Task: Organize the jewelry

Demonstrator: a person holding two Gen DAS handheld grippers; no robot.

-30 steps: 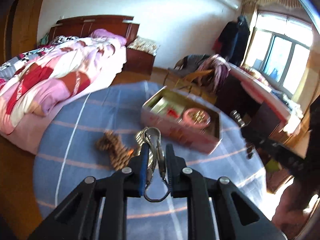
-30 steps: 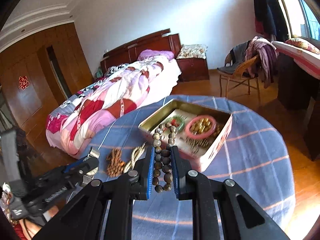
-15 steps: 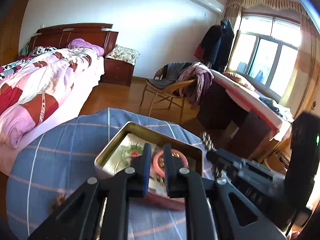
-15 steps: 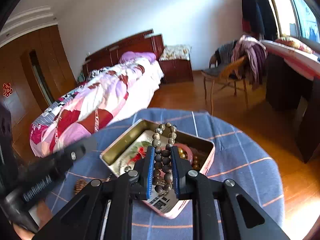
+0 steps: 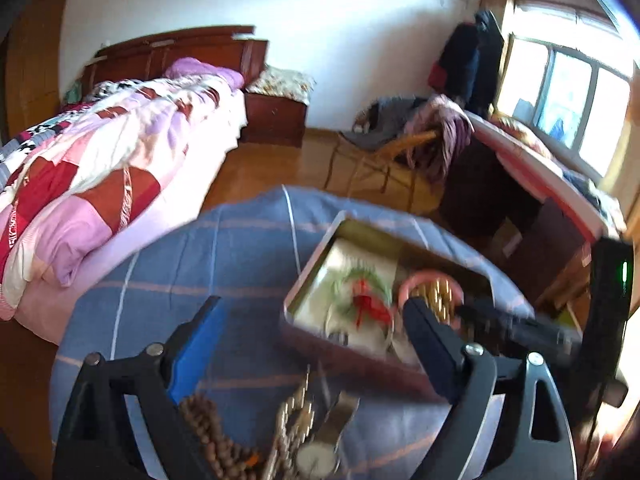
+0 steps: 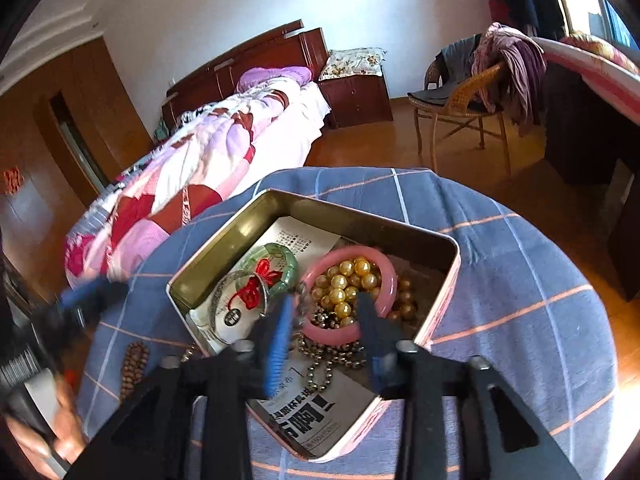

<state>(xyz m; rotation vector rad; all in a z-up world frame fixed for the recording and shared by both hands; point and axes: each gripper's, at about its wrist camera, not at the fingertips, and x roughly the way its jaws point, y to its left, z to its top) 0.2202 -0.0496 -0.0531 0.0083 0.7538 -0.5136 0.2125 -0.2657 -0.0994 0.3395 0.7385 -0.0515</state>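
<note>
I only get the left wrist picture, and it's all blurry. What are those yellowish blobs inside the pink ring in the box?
Observer: They are round gold beads, heaped inside the pink bangle in the tin.
Operator: Is the other grabber holding anything?
Observer: No. The right gripper has its jaws open just above the bangle, with nothing pinched between them.
Operator: What's the white stuff on the bottom?
Observer: That's paper printed with black Chinese text, lying on the tin's floor.
</note>
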